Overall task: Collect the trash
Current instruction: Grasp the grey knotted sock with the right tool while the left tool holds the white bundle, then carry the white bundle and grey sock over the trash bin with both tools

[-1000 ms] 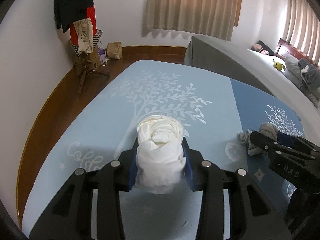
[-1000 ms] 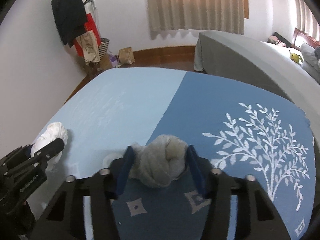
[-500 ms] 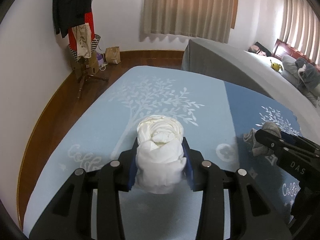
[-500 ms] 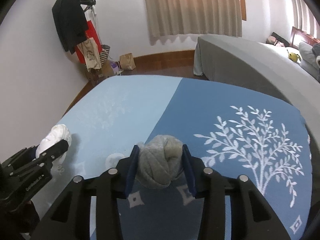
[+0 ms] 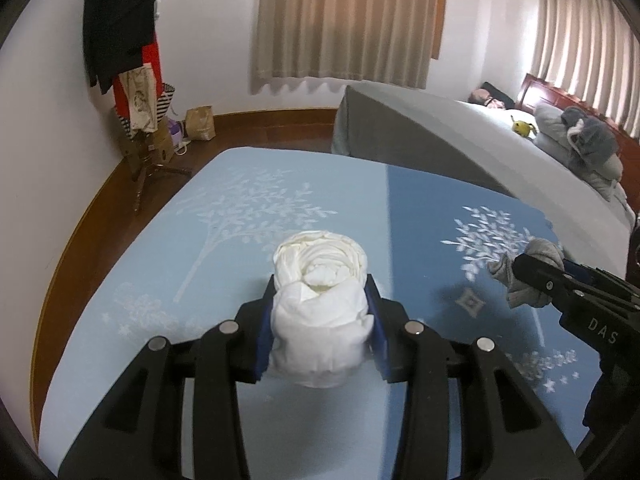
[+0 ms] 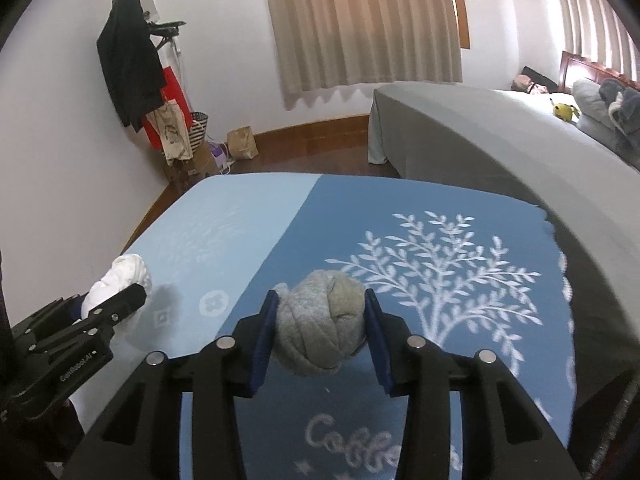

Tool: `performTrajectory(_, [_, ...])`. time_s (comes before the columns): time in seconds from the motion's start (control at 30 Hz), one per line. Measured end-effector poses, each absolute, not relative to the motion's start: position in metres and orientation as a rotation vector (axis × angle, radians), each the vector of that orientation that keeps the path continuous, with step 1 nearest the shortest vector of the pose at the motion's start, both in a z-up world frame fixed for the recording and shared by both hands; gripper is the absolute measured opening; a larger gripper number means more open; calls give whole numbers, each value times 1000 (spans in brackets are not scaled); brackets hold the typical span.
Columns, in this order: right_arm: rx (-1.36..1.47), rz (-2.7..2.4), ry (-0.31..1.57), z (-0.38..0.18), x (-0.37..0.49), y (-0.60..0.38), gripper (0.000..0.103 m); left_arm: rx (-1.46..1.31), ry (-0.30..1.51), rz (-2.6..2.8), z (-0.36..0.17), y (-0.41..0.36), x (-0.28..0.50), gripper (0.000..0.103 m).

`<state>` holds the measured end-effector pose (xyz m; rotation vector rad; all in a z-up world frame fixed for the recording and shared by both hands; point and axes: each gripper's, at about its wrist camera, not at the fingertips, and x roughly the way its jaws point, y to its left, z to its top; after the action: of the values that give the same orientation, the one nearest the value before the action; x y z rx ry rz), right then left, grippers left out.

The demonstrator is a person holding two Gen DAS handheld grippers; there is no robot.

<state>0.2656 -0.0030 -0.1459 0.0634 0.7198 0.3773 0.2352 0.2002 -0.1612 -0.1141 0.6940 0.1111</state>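
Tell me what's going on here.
A person is collecting trash with two tools. The left hand-held gripper is shut on a white cloth bundle, and the right hand-held gripper is shut on a gray sock ball. Both are held above a blue tablecloth printed with white trees. No trash bin shows in either view.

white bundle (image 5: 320,304) left of sock ball (image 6: 326,330) (both above the cloth (image 5: 420,216)); bed (image 6: 480,148) behind.
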Motion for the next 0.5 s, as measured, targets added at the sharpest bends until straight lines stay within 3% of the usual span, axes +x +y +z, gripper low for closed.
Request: performTrajectory(0.5, [97,324,668,-115,207,-64,42,-61,671,41,-132,134,199,39])
